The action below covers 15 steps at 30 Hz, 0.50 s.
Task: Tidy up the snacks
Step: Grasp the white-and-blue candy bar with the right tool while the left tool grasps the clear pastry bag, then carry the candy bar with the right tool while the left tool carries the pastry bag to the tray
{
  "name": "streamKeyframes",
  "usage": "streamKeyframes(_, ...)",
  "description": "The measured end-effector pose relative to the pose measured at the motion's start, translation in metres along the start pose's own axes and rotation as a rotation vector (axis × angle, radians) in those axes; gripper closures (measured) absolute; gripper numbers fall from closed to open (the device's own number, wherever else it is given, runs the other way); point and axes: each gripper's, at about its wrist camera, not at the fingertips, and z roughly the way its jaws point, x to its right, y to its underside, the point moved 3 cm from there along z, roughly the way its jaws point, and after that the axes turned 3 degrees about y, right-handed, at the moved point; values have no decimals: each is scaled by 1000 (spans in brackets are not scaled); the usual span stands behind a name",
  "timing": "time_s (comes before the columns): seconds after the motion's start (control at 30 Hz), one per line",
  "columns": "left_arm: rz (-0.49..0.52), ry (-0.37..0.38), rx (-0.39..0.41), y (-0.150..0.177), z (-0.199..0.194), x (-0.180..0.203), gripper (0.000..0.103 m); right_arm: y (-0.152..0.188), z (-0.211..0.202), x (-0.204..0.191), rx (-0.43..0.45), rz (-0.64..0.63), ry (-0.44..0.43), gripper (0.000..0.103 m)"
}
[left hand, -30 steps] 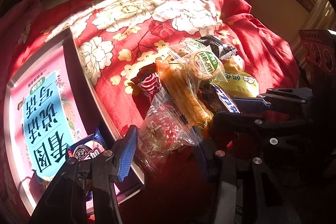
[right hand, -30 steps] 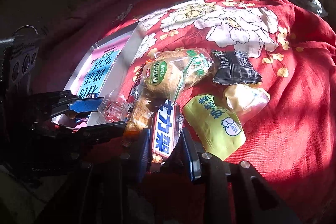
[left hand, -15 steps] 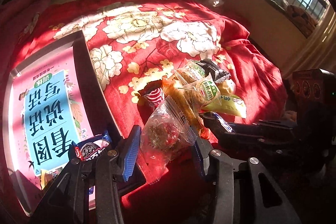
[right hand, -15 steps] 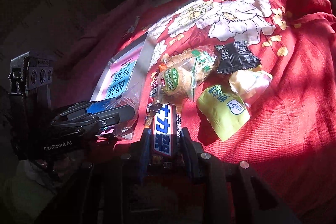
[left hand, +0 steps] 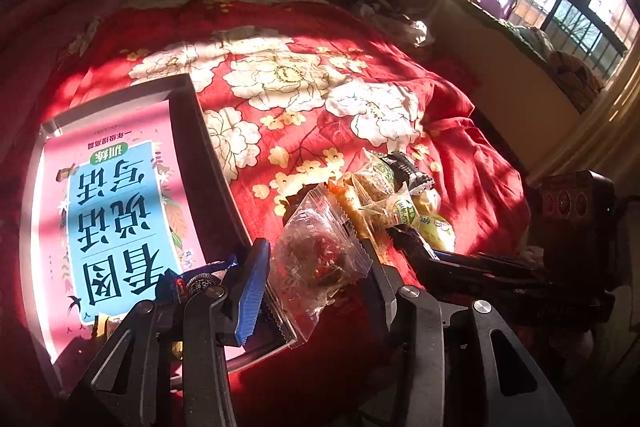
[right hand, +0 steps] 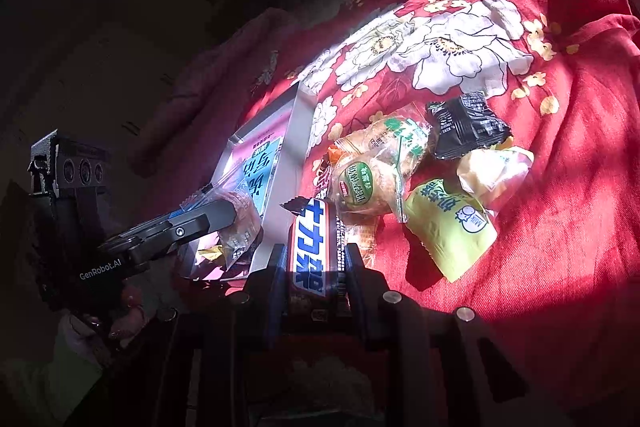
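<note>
Roughly five snacks (right hand: 372,179) heaped (one box (right hand: 298,131)).

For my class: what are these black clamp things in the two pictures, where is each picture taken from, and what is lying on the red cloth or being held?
A person holds two hand-held grasping tools, each with its own camera looking along its fingers. One picture is from the left tool, which grips a clear packet. The other is from the right tool, shut on a candy bar. A tray with a pink and blue printed sheet lies on the flowered red cloth. Beside it is a pile of snacks: a black packet, a yellow-green one and clear-wrapped cakes.
</note>
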Motion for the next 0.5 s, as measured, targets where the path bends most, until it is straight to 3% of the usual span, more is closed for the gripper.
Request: streamKeyframes(0.5, -89, -68, 71, 7, -38, -45, 57, -10, 8, -42, 15, -105, 23, 74)
